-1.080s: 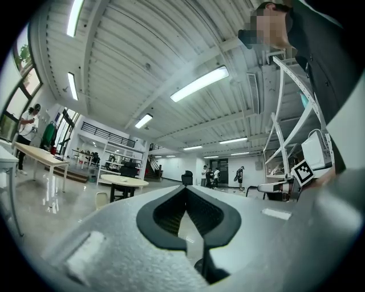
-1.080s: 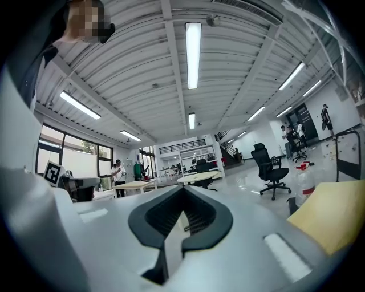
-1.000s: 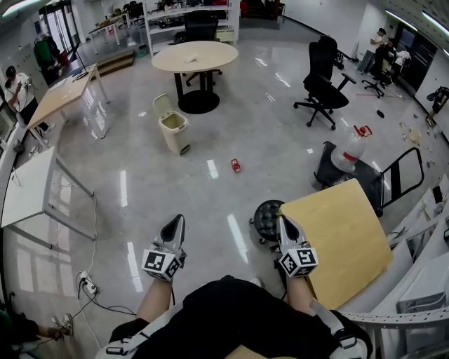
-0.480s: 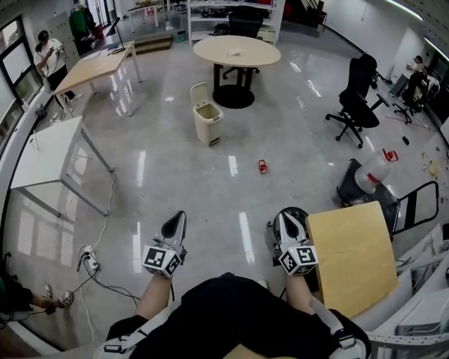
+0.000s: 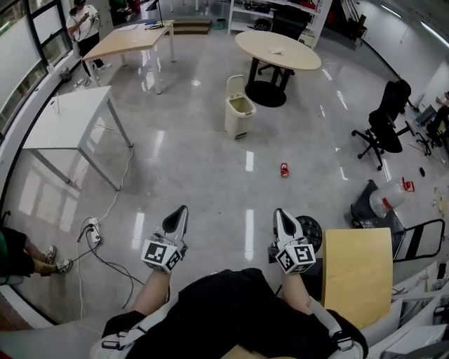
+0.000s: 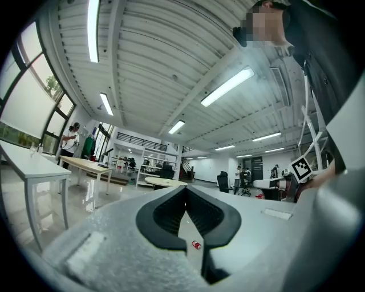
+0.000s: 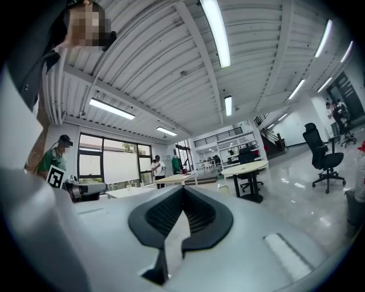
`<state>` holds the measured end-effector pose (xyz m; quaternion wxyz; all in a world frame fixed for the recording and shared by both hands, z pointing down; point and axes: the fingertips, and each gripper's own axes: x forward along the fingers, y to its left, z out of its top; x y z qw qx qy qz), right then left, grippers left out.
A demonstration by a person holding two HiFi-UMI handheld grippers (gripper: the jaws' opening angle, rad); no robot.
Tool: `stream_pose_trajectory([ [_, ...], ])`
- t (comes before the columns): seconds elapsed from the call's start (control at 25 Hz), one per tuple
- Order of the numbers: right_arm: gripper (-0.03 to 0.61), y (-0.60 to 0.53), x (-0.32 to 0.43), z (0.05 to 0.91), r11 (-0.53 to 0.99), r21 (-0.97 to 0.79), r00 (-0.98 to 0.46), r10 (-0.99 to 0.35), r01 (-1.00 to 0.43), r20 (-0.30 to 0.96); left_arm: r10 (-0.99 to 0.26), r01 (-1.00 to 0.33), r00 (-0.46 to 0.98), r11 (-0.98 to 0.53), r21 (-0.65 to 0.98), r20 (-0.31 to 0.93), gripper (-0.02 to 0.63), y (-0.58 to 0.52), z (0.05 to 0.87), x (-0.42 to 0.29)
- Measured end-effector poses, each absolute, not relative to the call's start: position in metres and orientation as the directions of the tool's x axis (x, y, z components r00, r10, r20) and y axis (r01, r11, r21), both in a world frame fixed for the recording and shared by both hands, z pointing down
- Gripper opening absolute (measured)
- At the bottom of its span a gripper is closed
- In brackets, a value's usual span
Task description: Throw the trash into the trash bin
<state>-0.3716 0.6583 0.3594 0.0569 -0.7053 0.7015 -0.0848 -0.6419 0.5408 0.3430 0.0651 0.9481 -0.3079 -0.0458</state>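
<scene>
A beige trash bin (image 5: 238, 116) with its lid up stands on the shiny floor, far ahead near a round table. A small red can (image 5: 284, 169) lies on the floor between the bin and me. It also shows through the lower gap of the left jaws as the red can (image 6: 195, 244). My left gripper (image 5: 180, 212) and right gripper (image 5: 279, 214) are held level in front of my body, side by side, well short of the can. Both are shut with nothing in them. In the gripper views, the left gripper (image 6: 185, 189) and right gripper (image 7: 182, 189) have their pads meeting at the tips.
A white table (image 5: 66, 116) and a power strip with cables (image 5: 93, 235) are at the left. A wooden tabletop (image 5: 356, 270) and a black stool (image 5: 309, 231) sit close on my right. Beyond are a round table (image 5: 277, 50), a black office chair (image 5: 382, 130), and a person (image 5: 84, 21) far back.
The whole scene has slid right in the head view as I move. The bin and the can now sit further right. Both grippers stay shut and empty.
</scene>
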Motion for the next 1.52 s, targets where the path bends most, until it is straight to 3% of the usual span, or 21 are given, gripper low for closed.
stream_pose_trajectory([
  [0.44,0.006,0.597,-0.352,0.358,0.081,-0.164,-0.085,-0.996,-0.983,0.02,-0.657,-0.642,0.753,-0.746,0.176,-0.036,0.002,0.498,0.35,-0.635],
  [1.04,0.006,0.462,-0.325,0.342,0.41,-0.127,-0.409,-0.912,-0.903,-0.032,-0.818,-0.813,0.571,-0.575,0.093,-0.061,0.002,0.444,0.306,-0.576],
  [1.28,0.006,0.449,-0.289,0.337,0.429,-0.112,-0.429,-0.903,-0.896,-0.03,-0.823,-0.816,0.566,-0.568,0.103,-0.054,0.002,0.434,0.305,-0.539],
  [1.52,0.006,0.447,-0.249,0.358,0.342,-0.163,-0.347,-0.938,-0.925,0.002,-0.763,-0.755,0.645,-0.645,0.119,-0.041,0.002,0.416,0.306,-0.5],
])
